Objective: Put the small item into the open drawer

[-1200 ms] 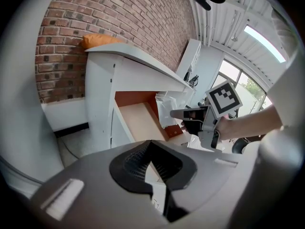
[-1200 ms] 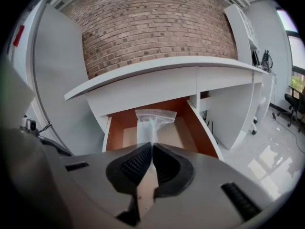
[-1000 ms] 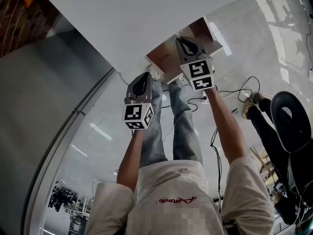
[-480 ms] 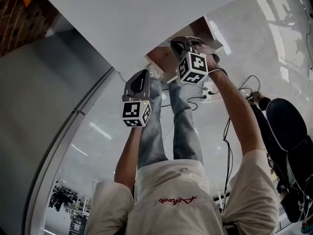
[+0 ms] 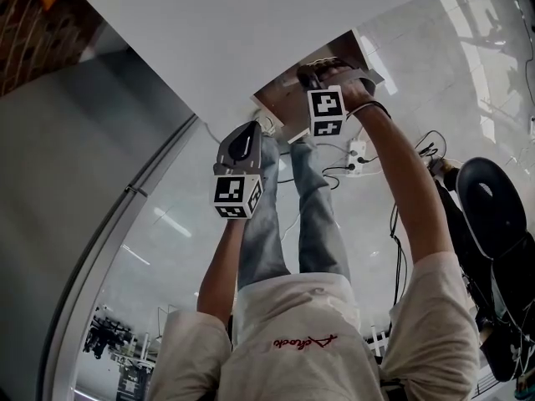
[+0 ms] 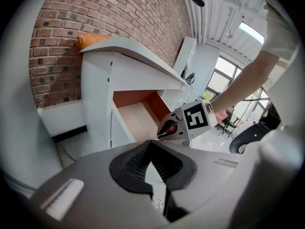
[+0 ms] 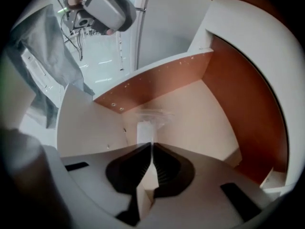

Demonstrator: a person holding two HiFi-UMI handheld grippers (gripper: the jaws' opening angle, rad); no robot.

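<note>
Seen from above, a person in a pale shirt and jeans stands at a white cabinet whose tabletop (image 5: pixel 251 23) fills the upper part of the head view, with a gripper in each hand. An open drawer (image 5: pixel 280 103) with a pale wooden floor and reddish-brown walls juts out from under the tabletop. The right gripper (image 5: pixel 311 78) reaches into this drawer, its marker cube facing up. In the right gripper view its jaws (image 7: pixel 151 144) are nearly together, pinching a small item (image 7: pixel 144 131): a pale stalk stands up from the jaw tips and ends in a blurred, clear, flared top. The item hangs inside the drawer, over the bare floor and in front of the brown wall (image 7: pixel 157 82); whether it touches the floor cannot be told. The left gripper (image 5: pixel 247 132) hovers outside the drawer, beside its near corner and apart from the right gripper. In the left gripper view its jaws (image 6: pixel 151 144) are closed tip to tip with nothing between them, and they face the drawer (image 6: pixel 136 120). A brick wall (image 6: pixel 119 13) rises behind the cabinet, and an orange object (image 6: pixel 93 39) lies on the tabletop. Cables (image 5: pixel 359 161) trail over the glossy floor.
</note>
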